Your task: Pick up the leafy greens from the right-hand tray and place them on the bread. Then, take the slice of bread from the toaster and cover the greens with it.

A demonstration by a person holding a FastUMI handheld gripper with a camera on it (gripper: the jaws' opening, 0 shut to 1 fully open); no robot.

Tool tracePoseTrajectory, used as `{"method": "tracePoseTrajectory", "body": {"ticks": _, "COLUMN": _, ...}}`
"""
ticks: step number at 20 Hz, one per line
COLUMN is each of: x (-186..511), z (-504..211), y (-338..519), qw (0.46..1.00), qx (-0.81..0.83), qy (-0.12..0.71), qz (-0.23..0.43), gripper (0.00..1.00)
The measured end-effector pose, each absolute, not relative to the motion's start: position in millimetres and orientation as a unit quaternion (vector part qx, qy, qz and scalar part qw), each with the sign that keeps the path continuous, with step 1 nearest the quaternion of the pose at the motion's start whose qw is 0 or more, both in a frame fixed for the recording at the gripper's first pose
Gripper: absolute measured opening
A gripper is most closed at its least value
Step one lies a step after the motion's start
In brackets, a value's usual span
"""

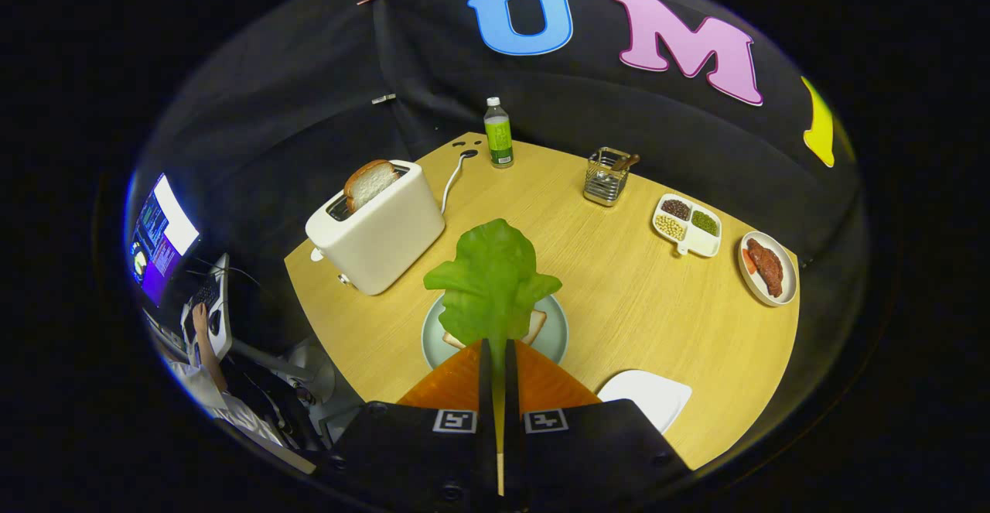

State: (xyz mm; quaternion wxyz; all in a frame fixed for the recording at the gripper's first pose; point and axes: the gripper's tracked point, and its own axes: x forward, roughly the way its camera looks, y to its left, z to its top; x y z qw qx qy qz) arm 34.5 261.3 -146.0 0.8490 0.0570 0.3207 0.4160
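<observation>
My gripper [497,343] is shut on the stem of the leafy greens [493,277], both orange fingers [456,381] pressing on it. The green leaf hangs ahead of the fingertips, above a pale round plate [555,336]. A slice of bread [535,326] lies on that plate, mostly hidden under the leaf and the fingers. Beyond and to the left stands a white toaster [379,230] with a second slice of bread [369,182] sticking up out of its slot. A white square tray [650,397] lies on the table just right of the fingers.
On the wooden table [634,304]: a green-labelled bottle [498,133] at the back, a wire holder [607,176], a divided dish of beans [687,224] and a plate with meat [767,267] to the right. A person sits at a screen [158,238] far left.
</observation>
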Motion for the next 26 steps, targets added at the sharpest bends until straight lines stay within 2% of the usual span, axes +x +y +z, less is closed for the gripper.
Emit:
{"method": "tracePoseTrajectory", "body": {"ticks": 12, "x": 53, "z": -184, "y": 310, "qw": 0.829, "qx": 0.006, "qy": 0.364, "qz": 0.423, "gripper": 0.09}}
{"method": "tracePoseTrajectory", "body": {"ticks": 14, "x": 55, "z": -190, "y": 317, "qw": 0.826, "qx": 0.001, "qy": 0.366, "qz": 0.428, "gripper": 0.13}}
{"method": "tracePoseTrajectory", "body": {"ticks": 15, "x": 55, "z": -191, "y": 320, "qw": 0.824, "qx": 0.0, "qy": 0.367, "qz": 0.432, "gripper": 0.22}}
{"method": "tracePoseTrajectory", "body": {"ticks": 17, "x": 58, "z": -192, "y": 324, "qw": 0.826, "qx": 0.001, "qy": 0.365, "qz": 0.43, "gripper": 0.3}}
{"method": "tracePoseTrajectory", "body": {"ticks": 22, "x": 53, "z": -184, "y": 324, "qw": 0.827, "qx": 0.01, "qy": 0.358, "qz": 0.434, "gripper": 0.35}}
{"method": "tracePoseTrajectory", "body": {"ticks": 26, "x": 47, "z": -138, "y": 327, "qw": 0.833, "qx": 0.058, "qy": 0.312, "qz": 0.453, "gripper": 0.35}}
